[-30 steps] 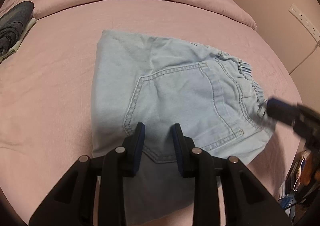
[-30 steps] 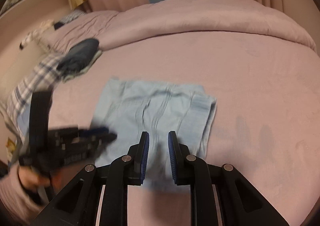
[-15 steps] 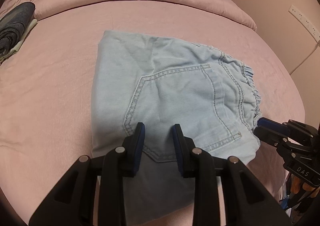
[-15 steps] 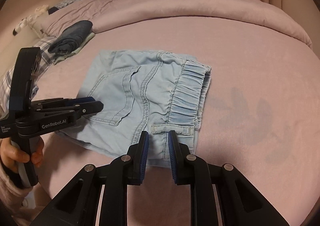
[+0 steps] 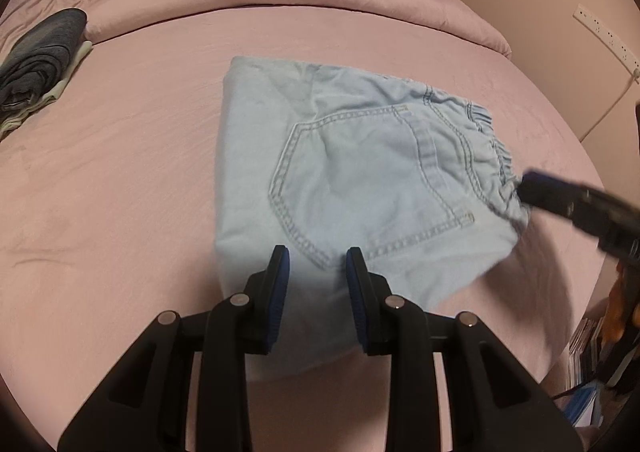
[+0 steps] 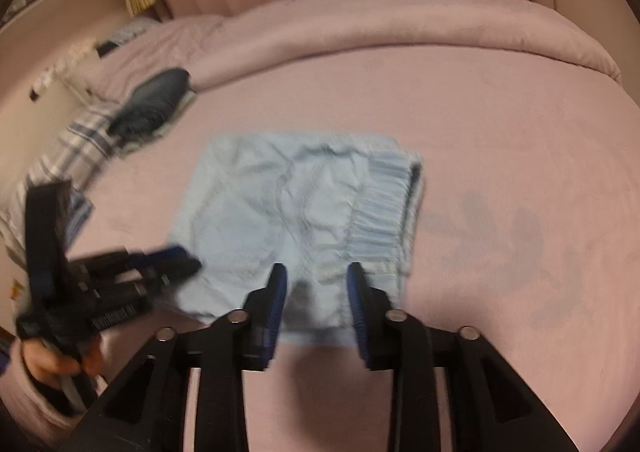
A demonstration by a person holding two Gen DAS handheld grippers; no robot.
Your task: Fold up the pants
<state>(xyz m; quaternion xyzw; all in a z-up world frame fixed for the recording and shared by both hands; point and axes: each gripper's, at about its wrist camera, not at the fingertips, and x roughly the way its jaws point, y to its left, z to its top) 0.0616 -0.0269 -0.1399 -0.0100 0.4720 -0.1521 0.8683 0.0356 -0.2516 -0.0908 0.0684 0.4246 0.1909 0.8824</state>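
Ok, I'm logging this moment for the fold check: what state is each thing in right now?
pants: folded into a compact rectangle, flat on the bed, back pocket up
left gripper: open, holding nothing
right gripper: open, holding nothing
dark clothes: folded, stacked beside the pillow

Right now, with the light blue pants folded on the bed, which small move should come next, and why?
Probably close the right gripper on the waistband edge. Its jaws are open right at that edge, while the left gripper hovers open over the pants, which lie folded small on the pink bed.
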